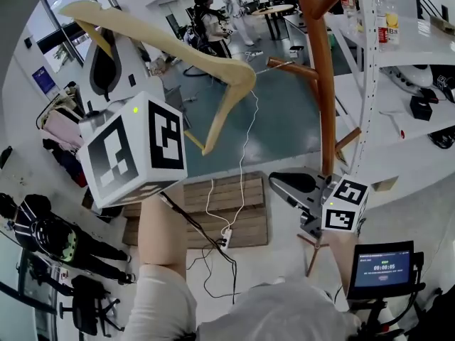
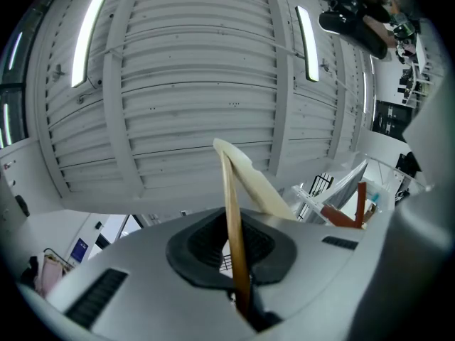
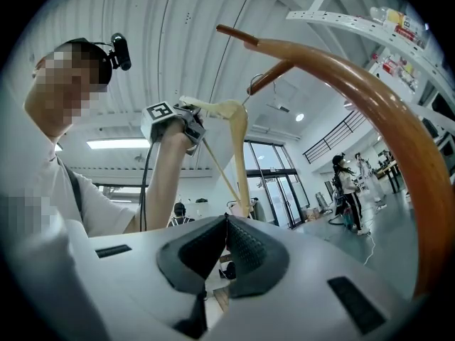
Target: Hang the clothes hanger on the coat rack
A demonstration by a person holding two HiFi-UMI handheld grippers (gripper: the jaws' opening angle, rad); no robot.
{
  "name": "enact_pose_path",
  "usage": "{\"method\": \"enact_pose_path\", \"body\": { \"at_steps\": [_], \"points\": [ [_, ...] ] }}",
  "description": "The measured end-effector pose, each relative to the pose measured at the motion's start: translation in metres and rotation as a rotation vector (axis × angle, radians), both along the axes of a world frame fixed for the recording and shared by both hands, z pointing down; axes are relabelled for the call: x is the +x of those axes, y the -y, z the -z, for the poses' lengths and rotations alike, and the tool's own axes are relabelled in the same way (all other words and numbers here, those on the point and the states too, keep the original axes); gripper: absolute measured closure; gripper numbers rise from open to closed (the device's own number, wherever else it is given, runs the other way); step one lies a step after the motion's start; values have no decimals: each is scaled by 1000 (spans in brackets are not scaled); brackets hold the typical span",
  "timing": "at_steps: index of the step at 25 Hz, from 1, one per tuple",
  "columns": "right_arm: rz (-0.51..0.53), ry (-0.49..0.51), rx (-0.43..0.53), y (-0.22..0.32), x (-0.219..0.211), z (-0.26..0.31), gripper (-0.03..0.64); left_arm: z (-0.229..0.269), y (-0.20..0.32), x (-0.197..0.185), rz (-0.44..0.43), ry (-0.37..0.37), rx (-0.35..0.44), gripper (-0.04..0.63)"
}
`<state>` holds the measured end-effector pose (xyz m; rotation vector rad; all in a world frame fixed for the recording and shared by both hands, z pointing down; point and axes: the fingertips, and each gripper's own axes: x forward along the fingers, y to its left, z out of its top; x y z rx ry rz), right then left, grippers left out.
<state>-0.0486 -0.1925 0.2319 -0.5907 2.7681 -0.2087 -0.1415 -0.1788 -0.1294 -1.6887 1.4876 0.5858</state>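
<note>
Pale wooden clothes hanger [image 1: 213, 62] is in the air just left of the reddish-brown wooden tree-style coat rack [image 1: 325, 98], apex turned toward the rack's short side peg [image 1: 290, 68]. Hook looks close to the peg, can't tell if it's over it. Left tool [image 2: 238, 290] clamped on the hanger's thin lower bar, which leaves the hook end free to reach. Right tool [image 3: 226, 236] pinched together, nothing in it, low beside the rack trunk, out of the way. Judgement: hooking step, not seated yet
</note>
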Motion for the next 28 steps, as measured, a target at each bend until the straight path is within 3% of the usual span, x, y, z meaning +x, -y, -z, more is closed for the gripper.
{"method": "enact_pose_path", "body": {
  "at_steps": [4,12,17,22,28],
  "points": [
    [-14,5,-22,-4,6,-10,604,-38,-9,9,-64,14,-47,592],
    [-59,-2,-66,-10,18,-29,604,-103,-17,1,-212,-90,-85,592],
    [-74,-7,-64,-32,4,-29,604,-125,-49,1,-260,-46,-72,592],
    [-74,-16,-72,-52,-22,-39,604,-170,-59,-14,-325,-54,-158,592],
    [-76,-1,-103,-53,-13,-60,604,-223,-47,-1,-410,-101,-278,592]
  ]
}}
